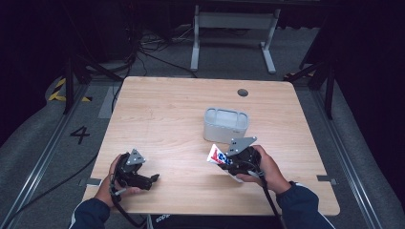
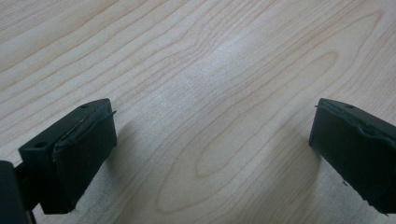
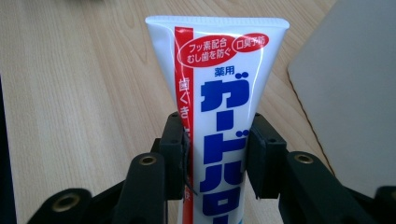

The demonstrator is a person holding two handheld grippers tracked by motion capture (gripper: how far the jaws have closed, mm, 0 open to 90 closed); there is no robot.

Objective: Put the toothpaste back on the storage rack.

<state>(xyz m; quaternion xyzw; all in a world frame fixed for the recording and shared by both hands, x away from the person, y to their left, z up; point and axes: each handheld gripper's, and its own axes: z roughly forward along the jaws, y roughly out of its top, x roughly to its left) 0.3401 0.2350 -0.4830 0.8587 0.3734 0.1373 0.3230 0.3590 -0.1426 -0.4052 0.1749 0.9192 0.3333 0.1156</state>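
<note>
In the high view, a light wooden bench (image 1: 162, 114) carries a grey, round-cornered container (image 1: 226, 125) standing a little right of the middle, its open top facing up. Near the far edge there is a small round cable hole (image 1: 242, 92). The person's left hand (image 1: 111, 183) holds the left gripper (image 1: 152, 180) low over the near-left part of the bench, close to the near edge, with its jaws pointing right toward the bench's middle. The right hand (image 1: 267, 168) holds the right gripper (image 1: 228, 162) just in front of the container, toward the near edge. A white toothpaste tube (image 1: 216, 155) with red and blue print sticks out from this gripper, its flat end aimed at the container's near-left corner but not touching it.

In the left gripper view, the two black jaws stand wide apart with only bare wood grain between them, so the left gripper is released and grasps nothing.

In the right gripper view, the right gripper (image 3: 217, 156) is clenched on the toothpaste tube (image 3: 219, 84); both pads press the tube's sides around mid-length. The tube's crimped flat end points away from the camera, and blue and red Japanese lettering runs along its face. A pale grey wall of the container (image 3: 350, 93) fills the right side, just beyond the tube, with bench wood showing between them.
</note>
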